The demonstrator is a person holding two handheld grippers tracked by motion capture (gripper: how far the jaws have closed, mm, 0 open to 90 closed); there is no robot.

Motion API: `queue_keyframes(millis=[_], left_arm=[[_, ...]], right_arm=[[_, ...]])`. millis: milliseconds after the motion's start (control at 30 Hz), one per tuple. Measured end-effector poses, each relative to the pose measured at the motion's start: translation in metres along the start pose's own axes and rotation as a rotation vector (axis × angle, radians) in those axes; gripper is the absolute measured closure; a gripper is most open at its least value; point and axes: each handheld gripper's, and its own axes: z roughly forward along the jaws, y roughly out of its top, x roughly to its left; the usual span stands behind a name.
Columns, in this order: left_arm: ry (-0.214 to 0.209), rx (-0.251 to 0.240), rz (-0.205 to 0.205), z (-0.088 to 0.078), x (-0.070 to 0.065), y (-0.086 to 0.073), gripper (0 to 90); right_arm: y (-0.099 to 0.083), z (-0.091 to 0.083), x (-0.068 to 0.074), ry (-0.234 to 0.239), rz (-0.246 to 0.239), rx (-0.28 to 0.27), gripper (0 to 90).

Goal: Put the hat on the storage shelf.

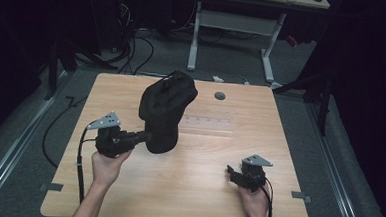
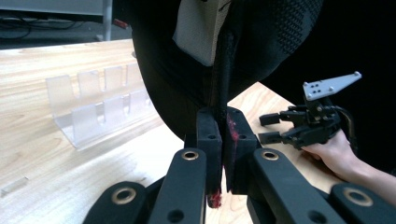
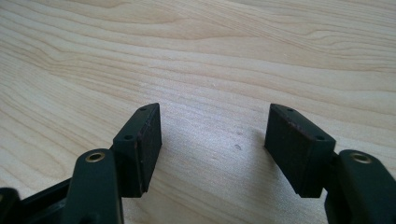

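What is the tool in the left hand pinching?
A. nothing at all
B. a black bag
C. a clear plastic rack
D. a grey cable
B: in the left gripper view the left tool has its jaws closed on a fold of the black bag, and the high view shows that bag standing on the table.

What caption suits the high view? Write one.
Left tongs grip a black bag upright on the wooden table; right tongs rest open nearby.

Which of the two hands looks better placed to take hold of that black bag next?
The right. The left gripper is already shut on the black bag's edge, holding it up. The right gripper is open with nothing between its jaws, low over the table.
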Motion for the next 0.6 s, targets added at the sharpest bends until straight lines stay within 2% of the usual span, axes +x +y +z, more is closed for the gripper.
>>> queue_keyframes(millis=[233,600], left_arm=[[0.017,-0.01,0.01,0.004,0.002,0.008,86.7],[0.068,-0.018,0.022,0.009,0.012,0.025,86.7]], right_arm=[[0.0,0.0,0.0,0.001,-0.002,0.001,35.6],[0.0,0.0,0.0,0.0,-0.004,0.0,35.3]])
